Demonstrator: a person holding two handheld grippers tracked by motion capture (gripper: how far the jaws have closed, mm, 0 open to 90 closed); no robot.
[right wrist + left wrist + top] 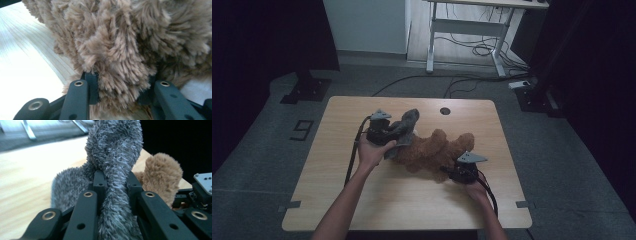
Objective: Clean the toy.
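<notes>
A brown plush toy (432, 150) lies across the middle of the wooden table (337, 190), with a grey furry piece (408, 122) at its upper left end. My left gripper (388, 134) is shut on that grey furry piece (113, 167), which stands up between its jaws in the left gripper view. A brown plush limb (161, 176) shows behind it. My right gripper (457, 169) sits at the toy's lower right, shut on a thick tuft of brown plush (117, 62).
A round cable hole (445, 110) is near the table's far edge. Beyond the table stand a white desk frame (462, 30) and loose cables on the floor (437, 80). Bare tabletop lies in front of the toy.
</notes>
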